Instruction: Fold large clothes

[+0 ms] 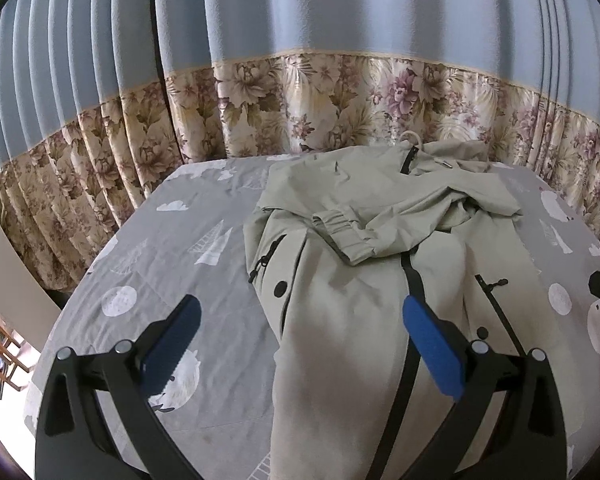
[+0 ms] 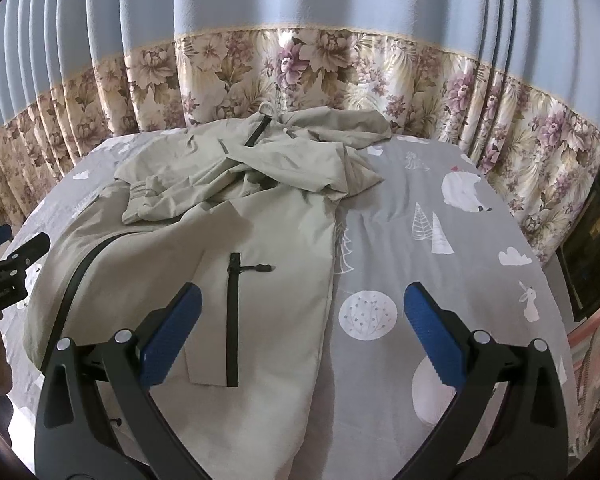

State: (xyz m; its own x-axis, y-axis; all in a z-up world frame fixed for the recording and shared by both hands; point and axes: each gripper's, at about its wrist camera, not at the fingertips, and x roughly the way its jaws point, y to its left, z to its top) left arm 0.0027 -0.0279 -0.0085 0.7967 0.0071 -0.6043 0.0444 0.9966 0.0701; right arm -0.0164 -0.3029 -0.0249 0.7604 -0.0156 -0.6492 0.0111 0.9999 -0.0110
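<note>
No brand or legible writing can be made out on the jacket [image 1: 380, 280]; a small line of pale print is seen on the body of the left tool where it enters the left edge of the right wrist view, but it is too blurred to be read.

The pale khaki jacket is spread on a bed covered by a grey sheet [image 1: 160, 272] printed with white trees, clouds and animals. It is laid front up, with its hem toward the cameras and its hood toward the blue and floral curtain [image 1: 300, 92] behind the bed. One sleeve, with an elastic cuff [image 1: 340, 220], is folded across the chest. A black front zipper [image 1: 414, 280] and black pocket zippers are visible.

The left tool [image 1: 302, 344] is held released, its blue pads wide apart, above the near part of the jacket: the right pad is over the front zipper, the left pad over bare sheet just beside the jacket's edge. Nothing is gripped.

The right tool [image 2: 302, 332] is likewise spread wide and empty. Its left pad is over the jacket near a pocket zipper [image 2: 233, 316], and its right pad over the sheet. The jacket's side edge runs between the pads. Part of a hand is seen at the lower left edge of the right wrist view.
</note>
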